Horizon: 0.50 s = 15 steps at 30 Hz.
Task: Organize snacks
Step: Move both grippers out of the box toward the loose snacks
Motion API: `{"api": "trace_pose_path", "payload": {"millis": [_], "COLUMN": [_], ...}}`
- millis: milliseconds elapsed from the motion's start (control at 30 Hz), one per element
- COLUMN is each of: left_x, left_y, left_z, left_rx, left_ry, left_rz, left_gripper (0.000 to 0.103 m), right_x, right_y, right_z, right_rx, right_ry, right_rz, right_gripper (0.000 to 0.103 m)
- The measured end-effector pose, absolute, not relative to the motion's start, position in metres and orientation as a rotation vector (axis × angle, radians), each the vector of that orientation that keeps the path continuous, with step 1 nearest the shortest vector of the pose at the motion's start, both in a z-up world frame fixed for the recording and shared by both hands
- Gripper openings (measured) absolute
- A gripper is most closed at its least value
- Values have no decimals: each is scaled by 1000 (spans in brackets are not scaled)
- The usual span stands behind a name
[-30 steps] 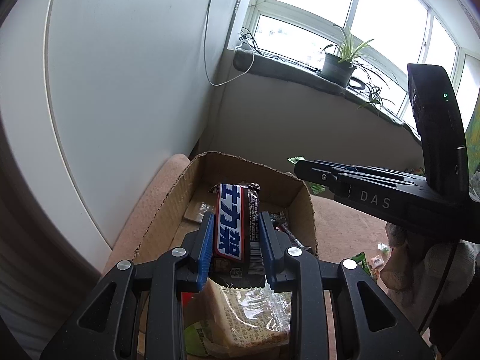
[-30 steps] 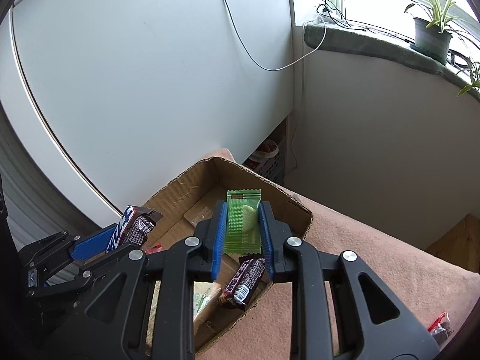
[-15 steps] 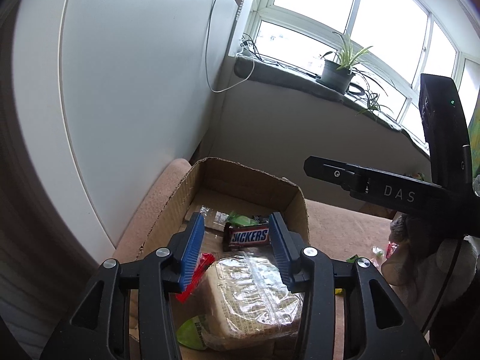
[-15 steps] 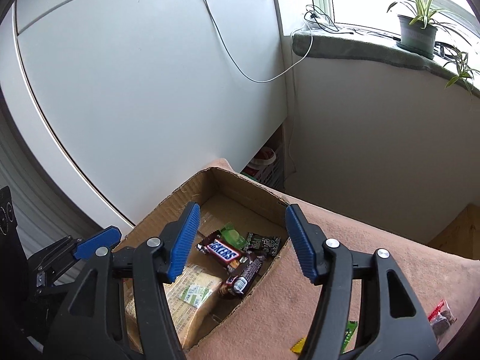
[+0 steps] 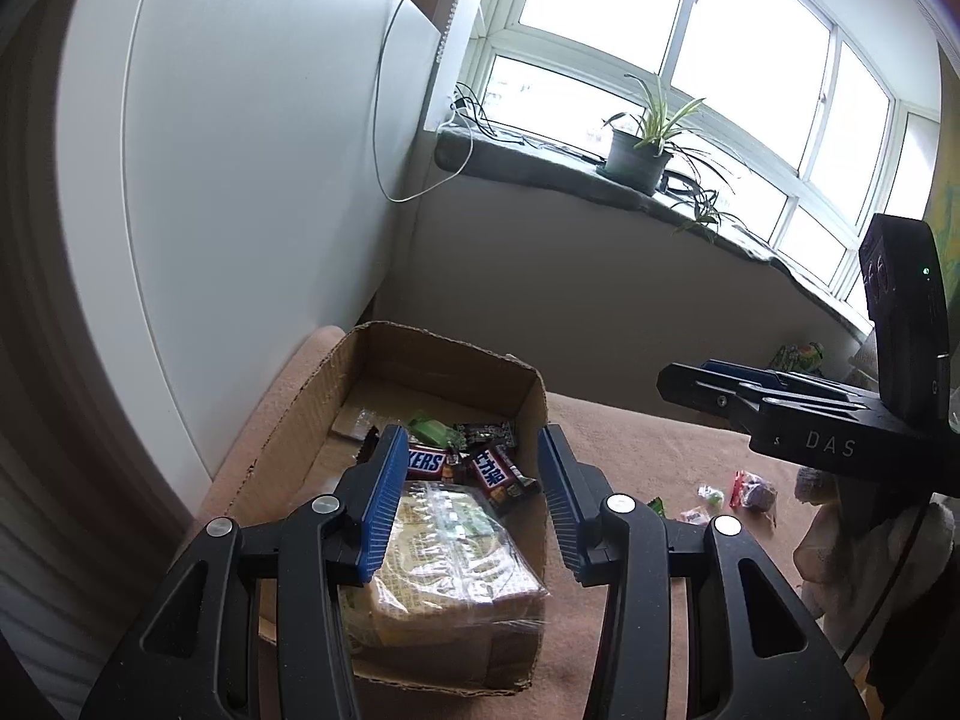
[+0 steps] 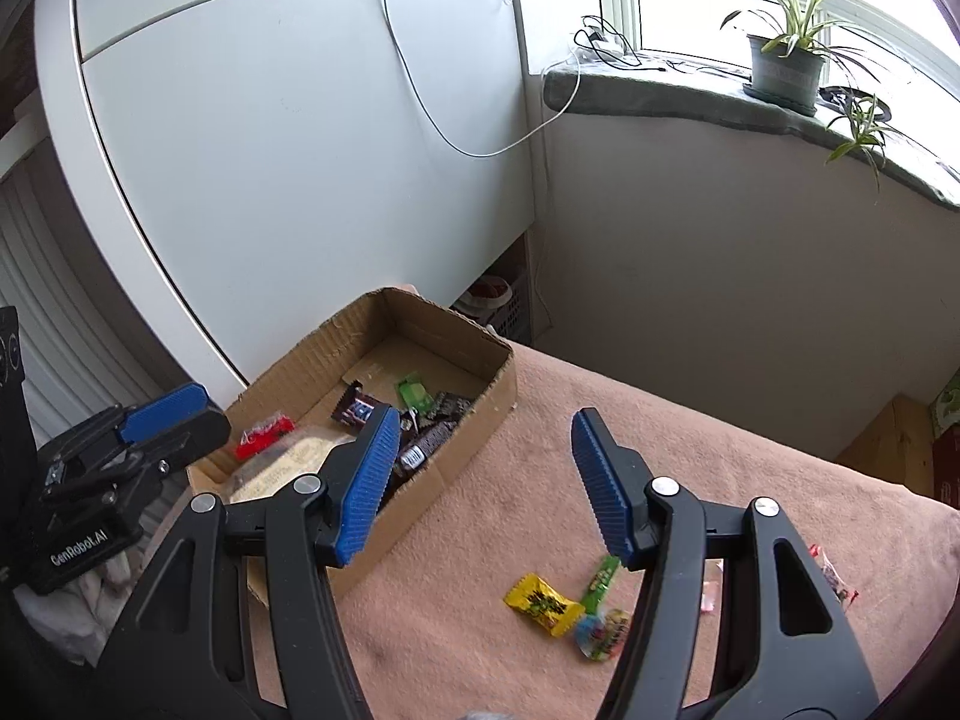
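Note:
A cardboard box [image 5: 300,414] [image 6: 480,420] sits on a pinkish blanket. Inside lie a Snickers bar [image 5: 427,461] [image 6: 358,408], a second chocolate bar with blue lettering [image 5: 493,476], a green packet [image 5: 429,427] [image 6: 415,393], a dark wrapper [image 5: 483,433] and a large clear-wrapped cracker pack [image 5: 456,552]. My left gripper [image 5: 468,495] is open and empty above the box. My right gripper [image 6: 486,480] is open and empty, above the blanket at the box's right side. Loose sweets lie on the blanket: a yellow packet [image 6: 536,603], a green stick [image 6: 600,582] and a round colourful sweet [image 6: 600,633].
A white cupboard wall stands behind the box. A windowsill with a potted plant [image 5: 639,156] [image 6: 786,69] runs along the back. More small sweets [image 5: 744,489] lie on the blanket to the right. A red wrapper [image 6: 264,435] is in the box.
Both grippers opened and dropped their snacks into the box: the left its blue-lettered chocolate bar, the right its green packet. Both then pulled back and up; the right moved right over the blanket.

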<state>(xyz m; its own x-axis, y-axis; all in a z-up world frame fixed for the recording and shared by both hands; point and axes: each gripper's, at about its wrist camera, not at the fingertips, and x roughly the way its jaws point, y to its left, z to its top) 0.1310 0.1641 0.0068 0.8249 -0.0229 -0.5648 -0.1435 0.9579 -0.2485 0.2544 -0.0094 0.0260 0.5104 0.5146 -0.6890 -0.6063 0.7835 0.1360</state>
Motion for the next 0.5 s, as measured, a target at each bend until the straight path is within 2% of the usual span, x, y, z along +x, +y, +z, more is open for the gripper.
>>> {"api": "trace_pose_path", "payload": {"millis": [500], "left_x": [130], "left_y": [93], "left_z": [-12], "left_rx": [-283], "left_ry": [665], "left_rz": [-60], "left_gripper": [43], "right_x": [228], "right_y": [-175], "right_z": [13], "right_rx": [-65], "right_ry": [704], "right_rz": [419], "right_gripper": [62]}}
